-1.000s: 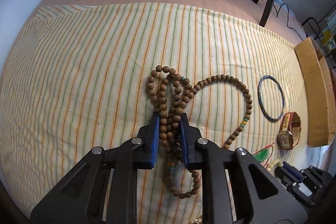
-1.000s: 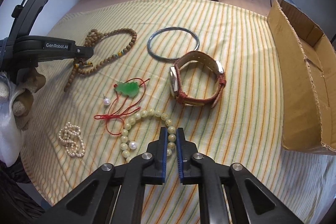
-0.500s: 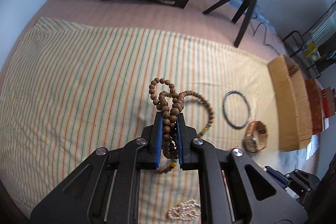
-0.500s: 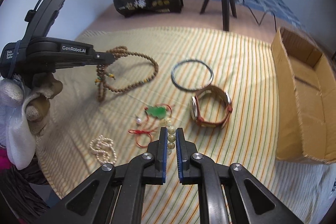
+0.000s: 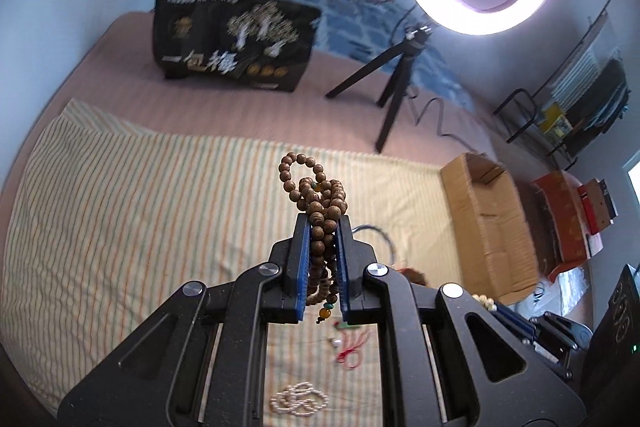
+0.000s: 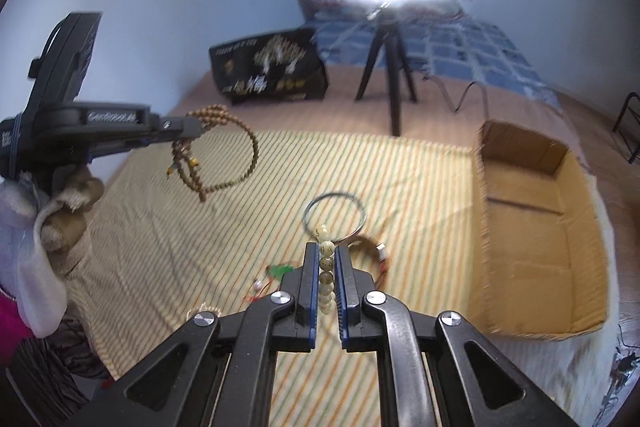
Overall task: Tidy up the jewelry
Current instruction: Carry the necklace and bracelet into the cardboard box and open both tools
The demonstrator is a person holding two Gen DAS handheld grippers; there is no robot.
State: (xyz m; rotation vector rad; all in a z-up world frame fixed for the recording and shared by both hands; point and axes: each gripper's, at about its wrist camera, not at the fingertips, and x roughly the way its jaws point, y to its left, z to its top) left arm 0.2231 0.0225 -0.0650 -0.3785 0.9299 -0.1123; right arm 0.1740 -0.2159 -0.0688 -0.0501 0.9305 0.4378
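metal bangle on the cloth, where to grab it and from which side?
Grip the metal bangle by its thin rim, one finger inside the ring and one outside, coming from above. It lies flat on the striped cloth. Take the far arc; the near arc sits by the watch.

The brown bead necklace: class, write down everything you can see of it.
The brown bead necklace is a long string of round, wood-looking beads with a few green and amber ones. It is bunched in loops, clamped between the left tongs, and hangs in the air above the striped cloth, touching nothing else.
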